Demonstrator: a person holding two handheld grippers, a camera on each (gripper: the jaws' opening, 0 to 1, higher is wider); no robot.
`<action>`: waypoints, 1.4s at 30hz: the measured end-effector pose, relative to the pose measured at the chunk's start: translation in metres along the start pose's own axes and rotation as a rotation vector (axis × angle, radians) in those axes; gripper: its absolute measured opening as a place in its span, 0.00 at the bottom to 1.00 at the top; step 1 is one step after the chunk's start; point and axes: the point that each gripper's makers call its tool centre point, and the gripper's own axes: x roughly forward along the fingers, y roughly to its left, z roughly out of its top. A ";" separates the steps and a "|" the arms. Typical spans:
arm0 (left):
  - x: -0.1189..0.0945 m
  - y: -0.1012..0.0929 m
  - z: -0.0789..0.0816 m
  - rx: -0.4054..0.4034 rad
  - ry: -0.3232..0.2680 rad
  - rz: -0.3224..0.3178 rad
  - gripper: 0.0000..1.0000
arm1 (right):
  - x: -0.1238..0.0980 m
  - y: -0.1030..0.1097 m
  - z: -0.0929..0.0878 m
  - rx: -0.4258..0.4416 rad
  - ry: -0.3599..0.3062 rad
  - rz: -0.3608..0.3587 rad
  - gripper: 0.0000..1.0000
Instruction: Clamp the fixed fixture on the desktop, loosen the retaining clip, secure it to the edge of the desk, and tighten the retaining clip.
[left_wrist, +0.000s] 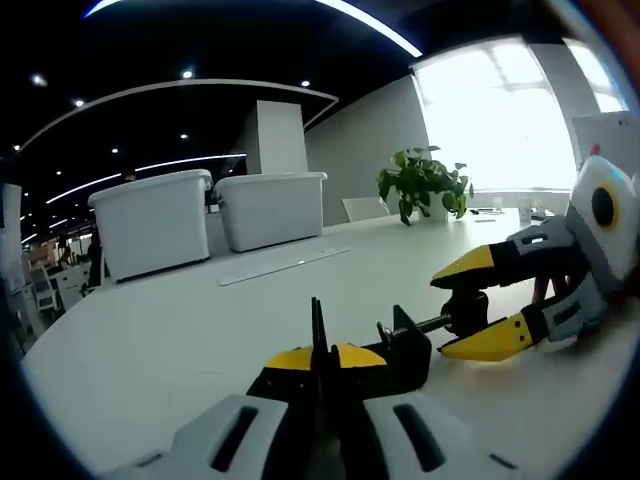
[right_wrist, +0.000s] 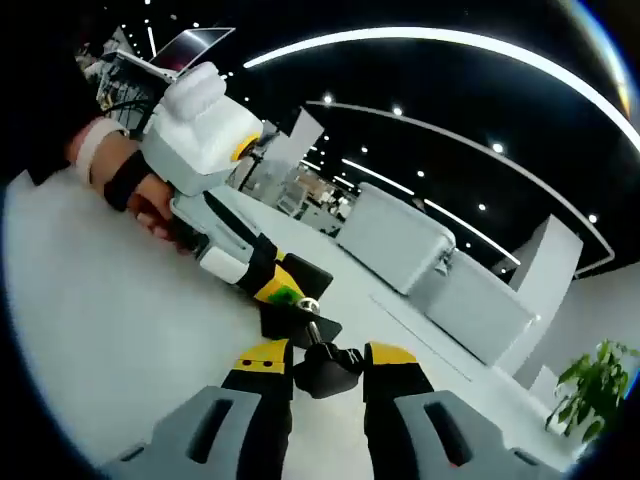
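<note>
Left gripper view: left tool (left_wrist: 321, 352) is gripping the black clamp fixture's (left_wrist: 400, 352) body, jaws closed on it just ahead, fixture resting on the white counter (left_wrist: 150, 340). Right tool (left_wrist: 482, 310) is reaching in from the right, jaws straddling the screw knob (left_wrist: 466, 305). Right gripper view: right tool (right_wrist: 328, 352) is sitting around the knob (right_wrist: 325, 362), jaws slightly apart and touching it, with the left tool (right_wrist: 285, 290) beyond holding the fixture (right_wrist: 298, 318).

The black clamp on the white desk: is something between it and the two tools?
Nothing visible is in the way. The left tool is shut on the black clamp body, and the right tool has its jaws on either side of the screw knob. The white desk around it is bare.
</note>
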 end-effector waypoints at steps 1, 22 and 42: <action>0.000 0.000 0.000 -0.002 0.000 0.000 0.05 | -0.001 -0.001 0.001 -0.004 -0.001 -0.001 0.25; -0.003 -0.002 -0.001 0.000 0.004 0.002 0.05 | -0.005 -0.007 -0.019 0.725 0.130 0.055 0.34; 0.001 0.001 -0.002 0.001 0.003 -0.004 0.05 | -0.019 0.014 -0.006 0.994 0.135 0.106 0.24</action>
